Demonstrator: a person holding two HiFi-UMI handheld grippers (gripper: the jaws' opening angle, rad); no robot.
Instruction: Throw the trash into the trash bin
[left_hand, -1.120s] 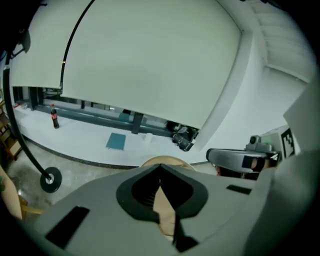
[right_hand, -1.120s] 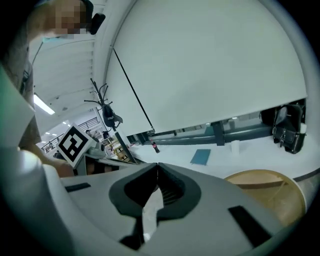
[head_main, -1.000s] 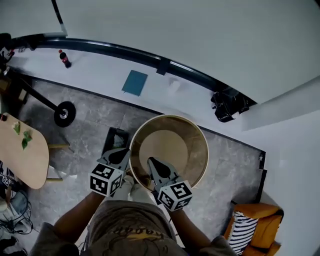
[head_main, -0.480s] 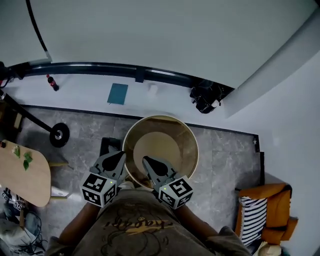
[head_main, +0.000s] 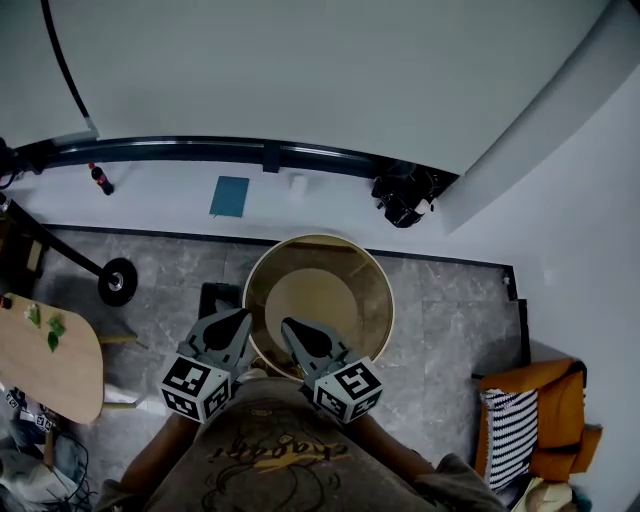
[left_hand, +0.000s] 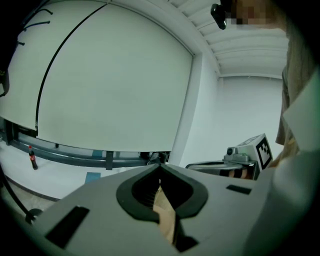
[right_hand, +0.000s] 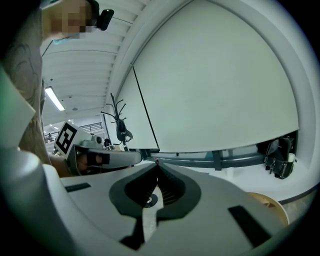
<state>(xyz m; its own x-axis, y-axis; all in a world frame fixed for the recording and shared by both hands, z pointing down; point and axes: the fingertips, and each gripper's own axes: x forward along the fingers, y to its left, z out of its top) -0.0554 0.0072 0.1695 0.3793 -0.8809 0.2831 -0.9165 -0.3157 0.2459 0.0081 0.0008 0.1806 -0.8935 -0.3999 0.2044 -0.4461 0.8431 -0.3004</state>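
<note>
Your left claw (left_hand: 159, 167) is fully closed, tip against tip. In the slot just behind its tips there is a thin tan strip (left_hand: 165, 212). I cannot tell if it is a scrap of paper trash caught there or only the bin seen through the gap. Your right claw (right_hand: 156, 164) is closed too, and nothing is between its pads.

Both claws are side by side, near each other, and point a little downward. Just below and in front of their tips stands the round tan trash bin with the open top (head_main: 380, 290). The claws are above its near rim. Inside it I see a pale round bottom and no trash that I can be sure of, but the claws cover the near part.

If the strip is trash, I judge it light, thin and soft, so it may stick to a pad when you open. Open wide over the middle of the bin. Take any next piece at a folded, thicker part. The bin seems light and stiff, so do not push its rim.

Left of the left claw, beside the bin, a flat black object (head_main: 212, 295) lies on the grey stone floor (head_main: 450, 320). Far ahead lie a teal square (head_main: 229, 196) and a small dark bottle (head_main: 99, 179).
</note>
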